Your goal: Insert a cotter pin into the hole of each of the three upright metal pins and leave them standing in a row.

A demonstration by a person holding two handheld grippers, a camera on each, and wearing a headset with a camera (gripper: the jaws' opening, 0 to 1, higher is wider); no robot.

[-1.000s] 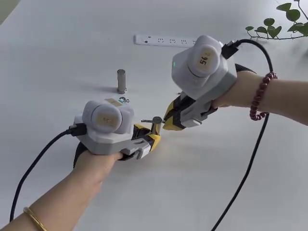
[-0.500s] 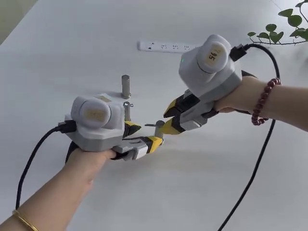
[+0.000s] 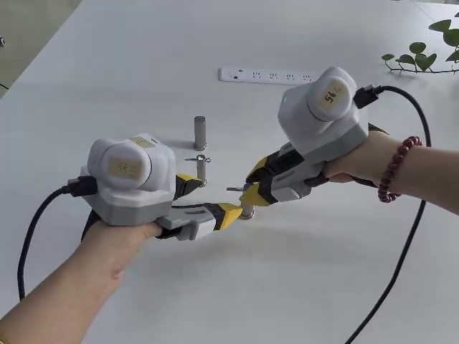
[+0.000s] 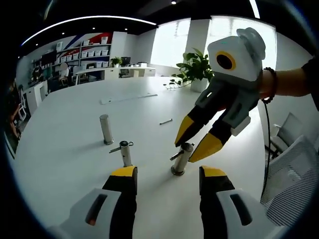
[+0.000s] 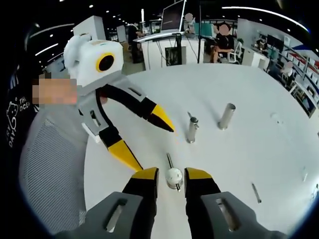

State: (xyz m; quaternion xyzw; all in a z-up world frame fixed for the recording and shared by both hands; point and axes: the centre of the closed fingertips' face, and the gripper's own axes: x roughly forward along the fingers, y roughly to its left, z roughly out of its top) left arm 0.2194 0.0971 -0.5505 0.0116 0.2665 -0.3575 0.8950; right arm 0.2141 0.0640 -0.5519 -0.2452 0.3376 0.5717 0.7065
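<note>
Seems to be finishing the second insertion: brackets the near metal pin [image 4: 180, 159], cotter pin [image 5: 169, 160] through its hole, between right gripper [image 5: 172, 175] jaws slightly apart, clamping nothing. Holds left gripper [image 4: 168, 173] jaws wide and empty just before it. Next, probably calls for fetching the loose cotter pin [image 4: 166, 121] off the surface [image 3: 323, 272] for the bare far pin [image 4: 104, 129].

Open-plan office — desk [image 5: 164, 47] with monitor [image 5: 178, 15], seated people [image 5: 222, 42], shelving [image 4: 94, 50], potted plant [image 4: 195, 67] — ceiling light strip [image 4: 99, 19].

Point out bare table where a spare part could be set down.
Free: the table on the person's side of both grippers, and the stretch between the power strip and the far pin. Crowded: the left gripper and right gripper flank the near pin.
</note>
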